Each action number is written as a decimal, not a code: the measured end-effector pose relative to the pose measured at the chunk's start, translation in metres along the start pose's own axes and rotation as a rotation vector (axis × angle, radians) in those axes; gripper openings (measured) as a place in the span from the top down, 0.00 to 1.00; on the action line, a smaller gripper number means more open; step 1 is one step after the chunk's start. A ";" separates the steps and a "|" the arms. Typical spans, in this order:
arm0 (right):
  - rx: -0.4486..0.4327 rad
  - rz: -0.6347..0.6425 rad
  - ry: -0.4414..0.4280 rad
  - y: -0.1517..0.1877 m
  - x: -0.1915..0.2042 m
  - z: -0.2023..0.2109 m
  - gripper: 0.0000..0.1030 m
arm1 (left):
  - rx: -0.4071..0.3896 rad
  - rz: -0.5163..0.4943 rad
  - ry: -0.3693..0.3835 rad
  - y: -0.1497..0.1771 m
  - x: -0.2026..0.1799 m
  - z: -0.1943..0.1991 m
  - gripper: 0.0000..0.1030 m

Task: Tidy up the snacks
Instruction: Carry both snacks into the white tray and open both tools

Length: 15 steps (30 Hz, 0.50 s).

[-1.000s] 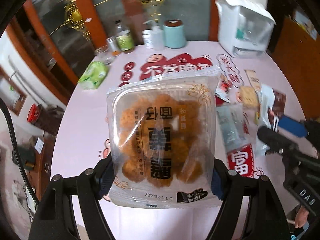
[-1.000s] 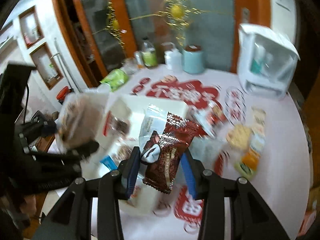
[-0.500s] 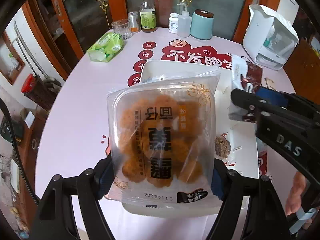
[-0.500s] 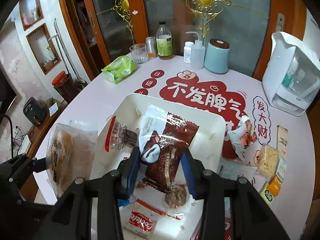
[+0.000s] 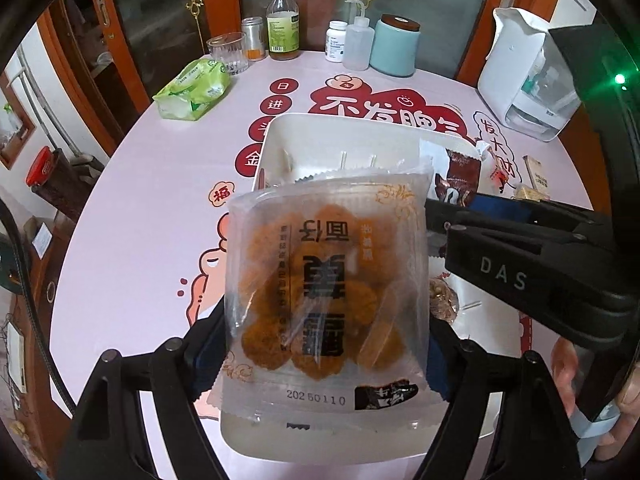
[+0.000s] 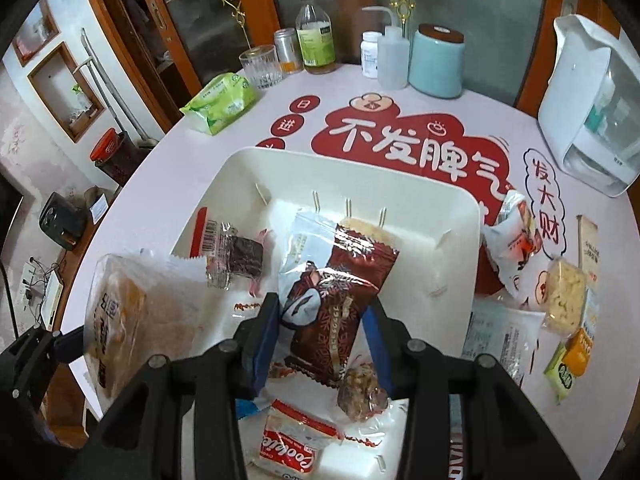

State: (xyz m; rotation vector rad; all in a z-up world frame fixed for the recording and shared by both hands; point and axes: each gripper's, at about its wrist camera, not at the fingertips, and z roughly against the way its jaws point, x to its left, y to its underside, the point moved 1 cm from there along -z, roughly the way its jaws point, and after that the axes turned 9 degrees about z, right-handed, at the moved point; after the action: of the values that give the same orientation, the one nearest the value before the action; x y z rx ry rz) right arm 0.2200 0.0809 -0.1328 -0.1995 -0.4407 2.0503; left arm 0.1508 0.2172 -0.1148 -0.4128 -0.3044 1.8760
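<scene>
My left gripper (image 5: 320,344) is shut on a clear pack of fried brown snacks (image 5: 326,292), held above the near-left edge of a white tray (image 5: 280,132). The pack also shows at the left of the right wrist view (image 6: 120,308). My right gripper (image 6: 320,328) is shut on a dark red snack packet (image 6: 340,300) and holds it over the middle of the tray (image 6: 400,184). Inside the tray lie a dark bar in clear wrap (image 6: 236,256), a red-and-white cookie pack (image 6: 292,444) and a nut cluster (image 6: 360,392).
Loose snacks lie right of the tray: a white-red packet (image 6: 516,240), a pale cracker block (image 6: 564,292), an orange pack (image 6: 576,352). A green tissue pack (image 6: 220,104), glass, bottles, a teal canister (image 6: 436,60) and a white appliance (image 6: 592,100) stand at the table's far side.
Both grippers have moved over the white tray with their packs. The right gripper has come lower and closer to the tray's middle; the left pack now hangs over the tray's near-left edge.
</scene>
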 end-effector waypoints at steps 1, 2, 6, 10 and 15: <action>0.007 -0.001 -0.004 0.000 0.000 -0.002 0.58 | -0.004 0.003 -0.001 0.000 0.000 0.000 0.21; 0.018 -0.001 -0.013 0.001 0.000 -0.004 0.58 | -0.006 0.006 -0.001 0.000 0.001 0.001 0.21; 0.011 0.003 -0.021 0.002 0.002 -0.005 0.51 | 0.042 0.012 0.006 0.001 0.002 -0.007 0.18; -0.028 -0.019 -0.001 0.002 -0.001 0.000 0.23 | 0.008 0.026 0.030 0.003 0.005 -0.003 0.01; -0.017 -0.020 -0.007 0.004 -0.002 0.002 0.23 | -0.007 0.021 0.031 0.002 0.003 0.004 0.01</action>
State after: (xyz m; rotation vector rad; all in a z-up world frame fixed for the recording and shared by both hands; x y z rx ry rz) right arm 0.2174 0.0771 -0.1328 -0.1972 -0.4625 2.0288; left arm 0.1462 0.2197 -0.1127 -0.4511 -0.2864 1.8881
